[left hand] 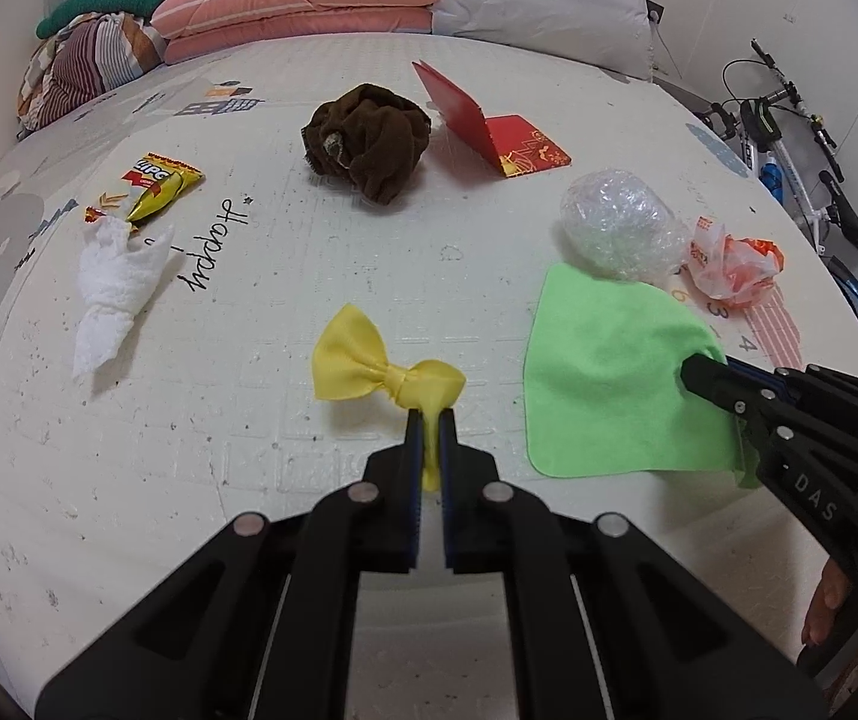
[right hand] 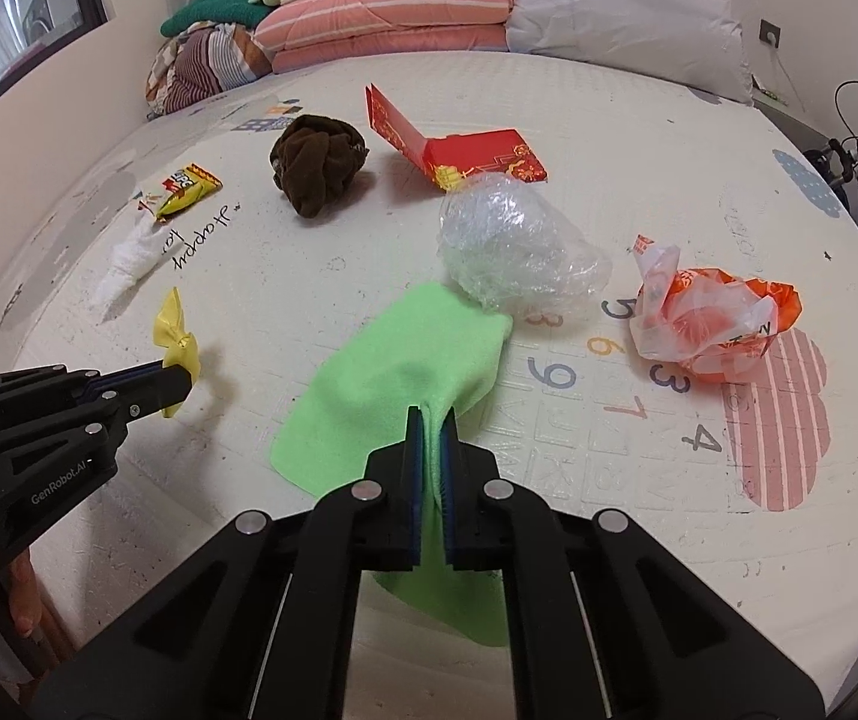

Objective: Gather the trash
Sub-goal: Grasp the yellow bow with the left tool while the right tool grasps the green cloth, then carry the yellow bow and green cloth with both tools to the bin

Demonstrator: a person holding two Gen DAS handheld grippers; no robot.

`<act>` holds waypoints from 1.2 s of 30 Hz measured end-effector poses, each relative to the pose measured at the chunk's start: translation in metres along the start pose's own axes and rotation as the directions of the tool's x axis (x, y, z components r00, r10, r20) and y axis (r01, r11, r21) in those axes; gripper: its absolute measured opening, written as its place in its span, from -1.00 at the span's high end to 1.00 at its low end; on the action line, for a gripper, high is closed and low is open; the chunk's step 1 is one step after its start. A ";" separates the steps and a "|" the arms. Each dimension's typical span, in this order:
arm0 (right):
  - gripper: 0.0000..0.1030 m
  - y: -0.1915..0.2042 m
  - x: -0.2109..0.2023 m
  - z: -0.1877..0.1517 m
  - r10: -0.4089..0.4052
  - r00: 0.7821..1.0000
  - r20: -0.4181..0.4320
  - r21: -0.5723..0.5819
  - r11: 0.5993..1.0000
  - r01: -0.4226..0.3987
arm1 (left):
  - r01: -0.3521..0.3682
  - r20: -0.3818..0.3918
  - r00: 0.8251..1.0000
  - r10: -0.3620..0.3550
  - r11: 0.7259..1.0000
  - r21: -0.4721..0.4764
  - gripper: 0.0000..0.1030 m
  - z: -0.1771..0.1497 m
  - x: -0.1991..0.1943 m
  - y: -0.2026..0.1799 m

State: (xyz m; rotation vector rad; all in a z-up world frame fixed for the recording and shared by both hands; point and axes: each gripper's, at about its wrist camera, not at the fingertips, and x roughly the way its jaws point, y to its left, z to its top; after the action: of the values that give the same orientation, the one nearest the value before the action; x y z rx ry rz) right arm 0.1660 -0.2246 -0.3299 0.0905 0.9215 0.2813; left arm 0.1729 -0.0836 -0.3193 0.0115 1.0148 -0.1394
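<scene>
Left gripper [left hand: 429, 420]: jaws closed on one wing of a yellow bow [left hand: 369, 372], pinched between the blue pads; the rest of the bow stands clear ahead of the fingertips, over the play mat [left hand: 249, 300]. Seen from the right wrist view, the same gripper [right hand: 180, 387] enters from the left edge with the bow [right hand: 174, 330] sticking up from its tips.

Right gripper [right hand: 431, 420]: jaws closed on the near edge of a green cloth [right hand: 399, 372]; the fabric is drawn up into a ridge between the pads, one flap hanging below the fingers, the far part still lying on the mat. In the left wrist view it comes in from the right [left hand: 690, 366], gripping the cloth's right corner [left hand: 609, 372].

Items on the mat, nearest outward:
- Clear bubble-wrap bundle [right hand: 513, 240], touching the far edge of the green cloth.
- Crumpled orange-and-white plastic bag [right hand: 711, 324], right of the bundle, on the printed numbers.
- Crumpled white tissue [left hand: 117, 288], left side, far of the bow.
- Yellow snack wrapper [left hand: 159, 186], just beyond the tissue, touching it.
- Dark brown bundled cloth [left hand: 369, 138], centre, far.
- Red folded card packet [left hand: 489, 126], right of the brown cloth, one flap raised.

Surroundings: folded pink striped quilts [left hand: 309, 0] and a white pillow [left hand: 549, 0] at the far edge; a bicycle [left hand: 789, 138] at far right.
</scene>
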 end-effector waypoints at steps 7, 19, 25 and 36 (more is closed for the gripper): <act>0.92 0.007 -0.026 0.001 0.025 0.998 0.055 -0.005 1.000 -0.025 | 0.008 0.031 0.999 -0.007 1.000 -0.017 0.89 0.000 -0.016 -0.001; 0.92 0.010 -0.094 -0.012 0.006 0.990 0.142 -0.026 1.000 -0.003 | 0.015 0.101 0.995 -0.023 0.997 0.078 0.89 -0.013 -0.069 -0.039; 0.92 -0.003 -0.135 -0.027 -0.022 0.983 0.181 0.005 1.000 0.022 | 0.065 0.119 0.990 -0.080 0.990 0.128 0.89 -0.021 -0.097 -0.070; 0.92 -0.084 -0.250 -0.076 -0.171 0.946 0.276 0.183 0.975 0.123 | 0.175 0.115 0.968 -0.221 0.932 0.319 0.89 -0.024 -0.136 -0.182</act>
State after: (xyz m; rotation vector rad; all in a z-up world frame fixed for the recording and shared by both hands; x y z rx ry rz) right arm -0.0208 -0.3782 -0.1992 0.2086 0.6524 0.0488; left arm 0.0595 -0.2469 -0.2069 0.1800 0.8342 -0.4769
